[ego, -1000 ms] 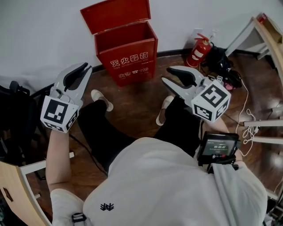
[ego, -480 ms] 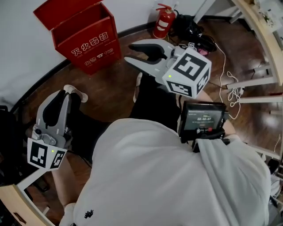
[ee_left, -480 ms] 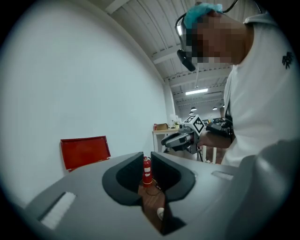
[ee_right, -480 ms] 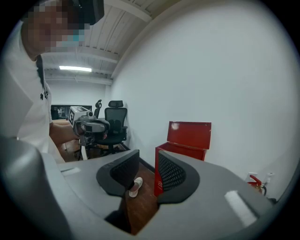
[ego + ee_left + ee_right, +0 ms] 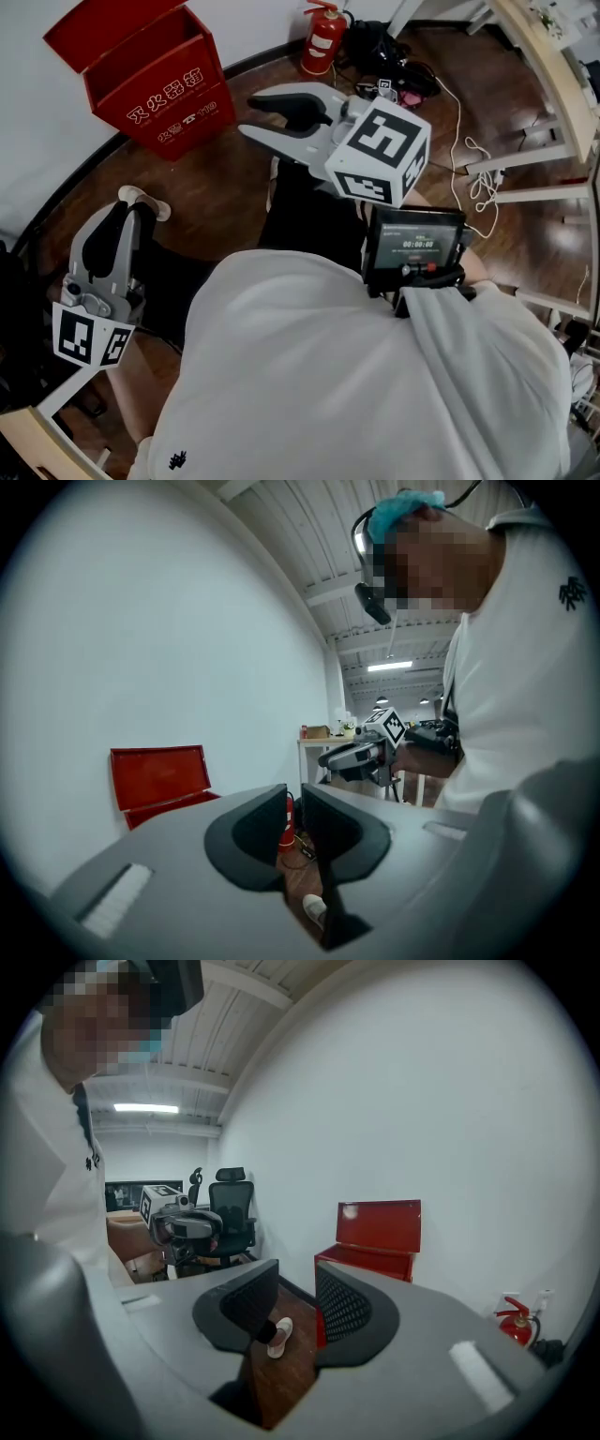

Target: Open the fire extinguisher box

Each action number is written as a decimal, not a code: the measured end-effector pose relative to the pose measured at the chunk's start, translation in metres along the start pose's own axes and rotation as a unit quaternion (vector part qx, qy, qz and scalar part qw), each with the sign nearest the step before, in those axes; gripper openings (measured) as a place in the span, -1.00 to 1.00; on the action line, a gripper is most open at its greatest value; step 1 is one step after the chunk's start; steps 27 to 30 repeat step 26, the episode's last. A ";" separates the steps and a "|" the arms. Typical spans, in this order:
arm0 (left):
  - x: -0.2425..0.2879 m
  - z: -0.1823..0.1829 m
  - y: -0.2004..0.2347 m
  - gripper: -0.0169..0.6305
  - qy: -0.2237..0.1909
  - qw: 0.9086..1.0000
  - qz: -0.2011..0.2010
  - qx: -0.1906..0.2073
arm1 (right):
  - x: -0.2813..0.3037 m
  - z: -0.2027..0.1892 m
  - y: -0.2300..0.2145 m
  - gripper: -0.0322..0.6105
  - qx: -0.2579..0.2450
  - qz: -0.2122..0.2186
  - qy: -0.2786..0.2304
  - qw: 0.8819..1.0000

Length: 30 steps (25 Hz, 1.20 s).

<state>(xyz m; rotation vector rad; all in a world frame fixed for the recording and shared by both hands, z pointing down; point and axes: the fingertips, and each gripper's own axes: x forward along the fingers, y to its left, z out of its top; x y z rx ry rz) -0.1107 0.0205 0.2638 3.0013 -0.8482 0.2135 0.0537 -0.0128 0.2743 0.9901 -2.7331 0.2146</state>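
Now both my claws hold nothing: left claw [image 5: 129, 201] barely apart at 8 o'clock, right claw [image 5: 248, 114] open at 12, box [image 5: 155, 94] lid up at 11.

The fire extinguisher box [image 5: 150, 89] is bright red with white characters on its front, and the fire extinguisher [image 5: 323, 42] is red too, against a white wall [image 5: 28, 141] and dark brown wood floor [image 5: 220, 169]. The left gripper [image 5: 129, 197] and right gripper [image 5: 249, 114] are pale grey with black-lined fingers [image 5: 281, 95], each bearing a white cube with black square markers. The person wears a white shirt [image 5: 328, 375] and black trousers [image 5: 309, 220].
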 end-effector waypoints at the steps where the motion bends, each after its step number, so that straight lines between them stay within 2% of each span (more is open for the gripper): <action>1: 0.001 -0.002 0.000 -0.80 0.002 1.000 -0.001 -0.003 | 0.001 0.000 0.000 -0.50 0.001 0.001 0.001 1.000; 7: 0.003 -0.005 0.002 -0.80 0.005 1.000 0.001 -0.016 | 0.004 -0.002 0.000 -0.53 0.003 0.003 0.007 1.000; 30: 0.006 -0.010 0.004 -0.80 0.010 1.000 0.002 -0.015 | 0.005 -0.007 -0.002 -0.55 0.003 -0.002 0.016 1.000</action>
